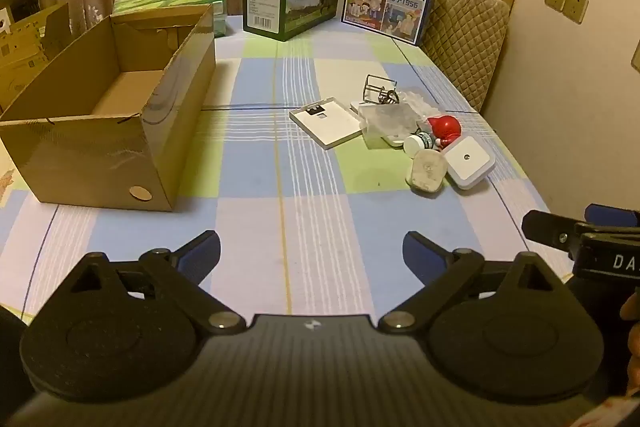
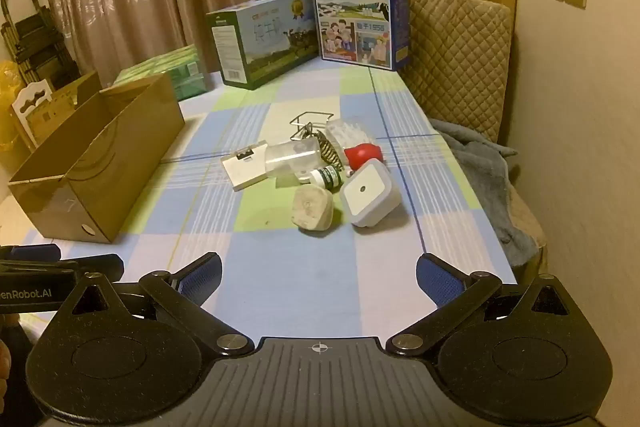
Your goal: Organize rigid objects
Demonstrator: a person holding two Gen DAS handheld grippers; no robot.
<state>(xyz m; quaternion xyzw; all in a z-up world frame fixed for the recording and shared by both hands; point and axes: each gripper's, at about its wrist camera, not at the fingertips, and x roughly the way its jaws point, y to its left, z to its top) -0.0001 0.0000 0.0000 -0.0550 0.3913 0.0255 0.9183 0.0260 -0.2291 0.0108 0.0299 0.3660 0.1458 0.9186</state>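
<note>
So both my claws are spread wide with nothing between the pads: the left gripper (image 1: 312,247) and the right gripper (image 2: 319,269) each hang over bare checked tablecloth (image 1: 280,187), touching nothing. Out past them the pile of small stuff sits on the right side of the table, namely the white square night light (image 2: 370,193), beige plug (image 2: 312,209), little green-label bottle (image 2: 326,175), red toy (image 2: 362,155) and flat white box (image 2: 245,165). The open cardboard box (image 1: 100,115) sits well apart on the left.
</note>
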